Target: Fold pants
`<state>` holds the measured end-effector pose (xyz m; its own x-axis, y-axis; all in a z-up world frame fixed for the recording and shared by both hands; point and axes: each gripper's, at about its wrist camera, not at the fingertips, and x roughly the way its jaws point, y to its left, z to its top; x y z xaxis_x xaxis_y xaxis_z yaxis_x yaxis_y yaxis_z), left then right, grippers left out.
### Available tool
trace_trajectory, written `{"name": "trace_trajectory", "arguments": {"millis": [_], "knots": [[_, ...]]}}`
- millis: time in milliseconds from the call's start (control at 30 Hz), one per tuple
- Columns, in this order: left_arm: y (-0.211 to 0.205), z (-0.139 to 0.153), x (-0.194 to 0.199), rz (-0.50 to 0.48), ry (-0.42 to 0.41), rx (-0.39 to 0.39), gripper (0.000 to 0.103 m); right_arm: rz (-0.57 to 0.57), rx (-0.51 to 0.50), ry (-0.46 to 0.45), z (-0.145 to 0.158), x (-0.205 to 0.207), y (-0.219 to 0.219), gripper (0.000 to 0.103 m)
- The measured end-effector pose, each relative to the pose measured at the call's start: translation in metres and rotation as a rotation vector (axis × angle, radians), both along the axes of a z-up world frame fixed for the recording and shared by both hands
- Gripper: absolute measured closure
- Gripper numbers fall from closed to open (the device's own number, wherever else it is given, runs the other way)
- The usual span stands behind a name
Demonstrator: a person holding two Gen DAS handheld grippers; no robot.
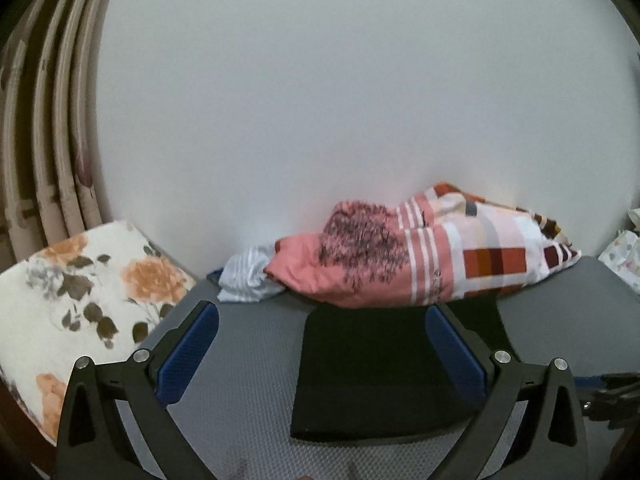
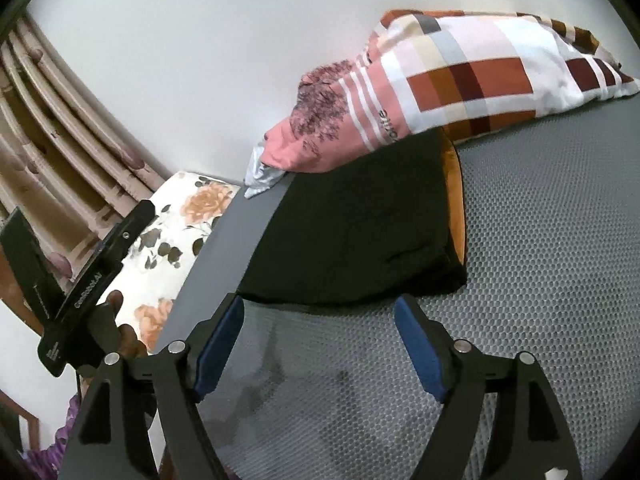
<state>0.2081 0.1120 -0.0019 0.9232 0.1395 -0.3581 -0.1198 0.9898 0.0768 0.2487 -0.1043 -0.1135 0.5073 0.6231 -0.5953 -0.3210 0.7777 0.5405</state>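
The black pants (image 1: 384, 372) lie folded into a flat rectangle on the grey mat (image 1: 248, 360), their far edge tucked under a pillow. In the right wrist view the pants (image 2: 352, 232) show an orange lining along their right edge. My left gripper (image 1: 320, 332) hangs open above the mat, its blue pads wide apart, with nothing pressed between them. Just short of the pants' near edge, my right gripper (image 2: 320, 320) is open too, above bare mat. At the left of the right wrist view, a hand holds the left gripper's body (image 2: 84, 280).
A pink and checked pillow (image 1: 420, 256) lies against the white wall behind the pants, with a pale striped cloth (image 1: 248, 280) at its left. A floral cushion (image 1: 80, 300) borders the mat (image 2: 540, 260) on the left. Curtains (image 1: 48, 140) hang at far left.
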Motion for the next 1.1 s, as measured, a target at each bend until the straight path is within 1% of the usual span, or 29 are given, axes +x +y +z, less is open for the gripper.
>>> {"name": "trace_trajectory", "arguments": {"millis": [100,233,300,400,467,567,700,900,1000,1100], "knots": [[-0.005,0.014,-0.004,-0.024,0.017,-0.011,0.000,-0.005,0.019,-0.007,0.006,-0.004,-0.003,0.025],[-0.004,0.030,-0.014,-0.092,0.003,-0.113,0.000,-0.003,0.029,-0.020,0.014,-0.010,-0.004,0.025],[-0.005,0.035,-0.016,-0.120,-0.014,-0.140,0.000,-0.002,0.030,-0.024,0.016,-0.012,-0.004,0.025],[-0.012,0.040,-0.015,-0.107,-0.011,-0.101,0.000,0.002,0.031,-0.024,0.017,-0.015,-0.003,0.025],[-0.017,0.042,-0.018,-0.124,-0.023,-0.079,0.000,0.001,0.033,-0.029,0.018,-0.018,-0.004,0.025],[-0.019,0.043,-0.024,-0.146,-0.040,-0.083,0.000,-0.003,0.033,-0.039,0.020,-0.019,-0.005,0.025],[-0.022,0.043,-0.023,-0.164,-0.025,-0.098,0.000,-0.011,0.044,-0.029,0.019,-0.017,-0.008,0.024],[-0.025,0.033,-0.023,-0.115,0.004,-0.068,0.000,-0.005,0.039,-0.016,0.015,-0.017,-0.006,0.024],[-0.024,0.026,-0.021,-0.114,0.029,-0.082,0.000,-0.006,0.039,-0.013,0.013,-0.018,-0.005,0.024],[-0.024,0.022,-0.018,-0.108,0.043,-0.080,0.000,-0.008,0.038,-0.003,0.010,-0.017,-0.006,0.023]]}}
